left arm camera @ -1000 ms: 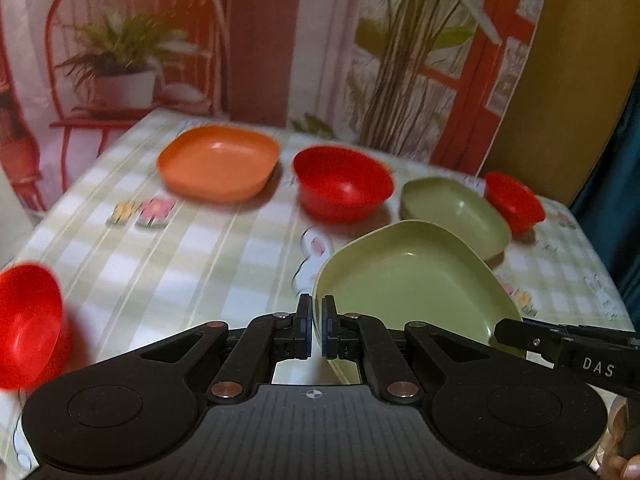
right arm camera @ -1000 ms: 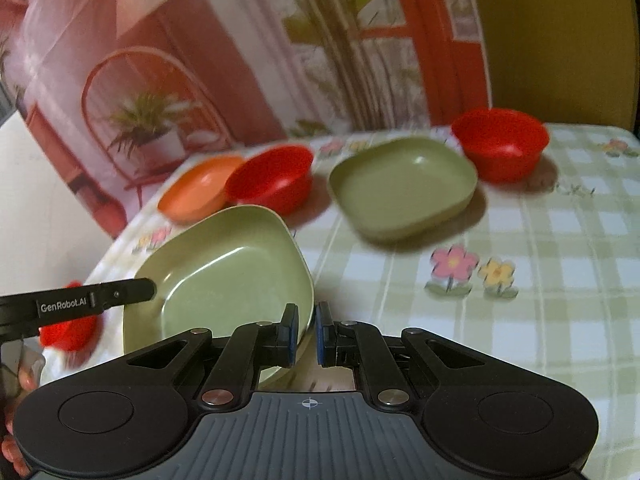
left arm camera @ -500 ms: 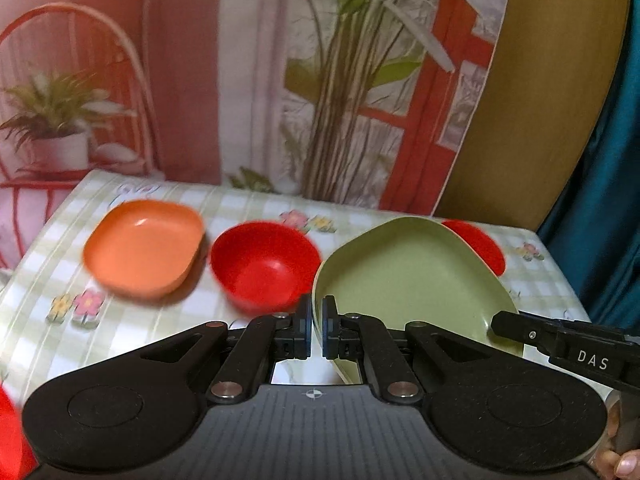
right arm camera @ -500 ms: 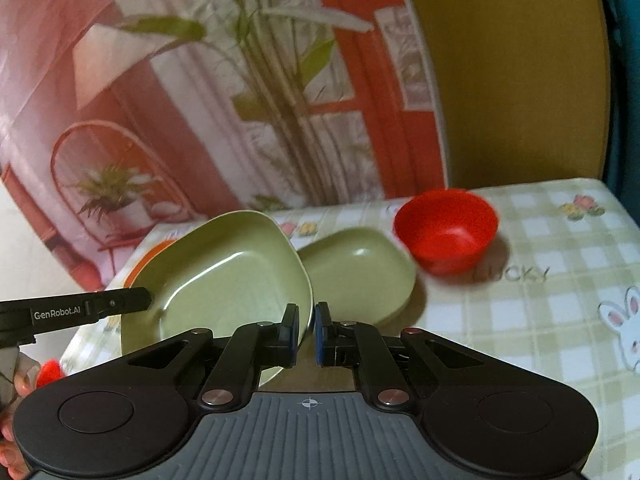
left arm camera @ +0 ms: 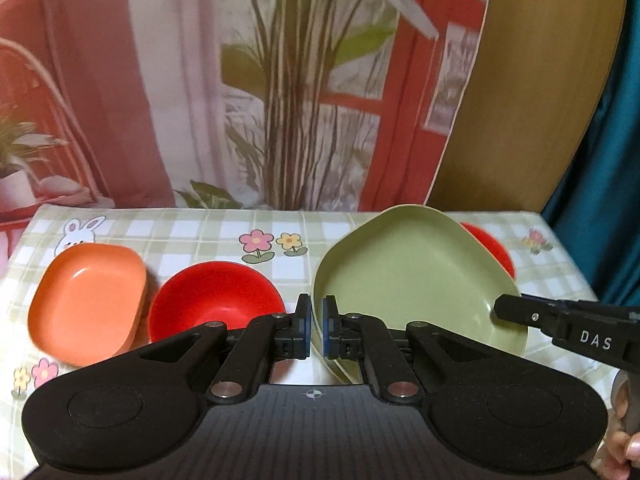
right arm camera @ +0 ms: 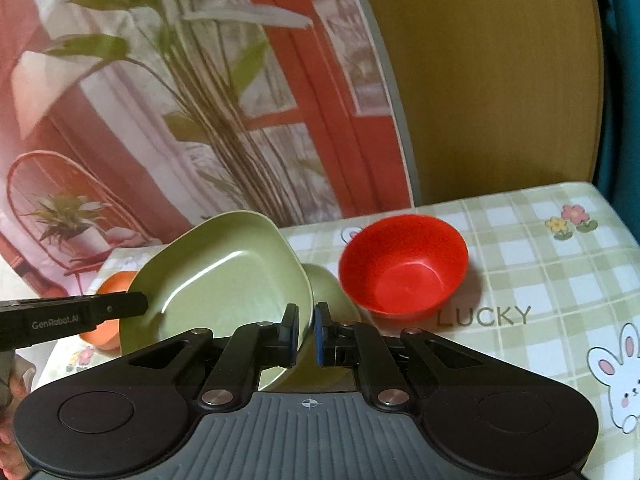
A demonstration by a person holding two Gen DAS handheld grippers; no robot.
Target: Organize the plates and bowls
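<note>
STEP: both tongs, left (left arm camera: 316, 330) and right (right arm camera: 306, 330), clamp green plate (left arm camera: 408, 268) aloft | NEXT: lower onto second green plate (right arm camera: 332, 292), nest squarely, then release

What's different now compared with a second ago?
The held green plate has been carried across the table toward the second green plate by the red bowl, now overlapping it. Both the left gripper and right gripper stay clamped on its rim.

Black left gripper (left arm camera: 316, 330) and right gripper (right arm camera: 306, 332), blue-padded fingers (left arm camera: 328, 332), silver pivot screws, white "DAS" lettering.
</note>
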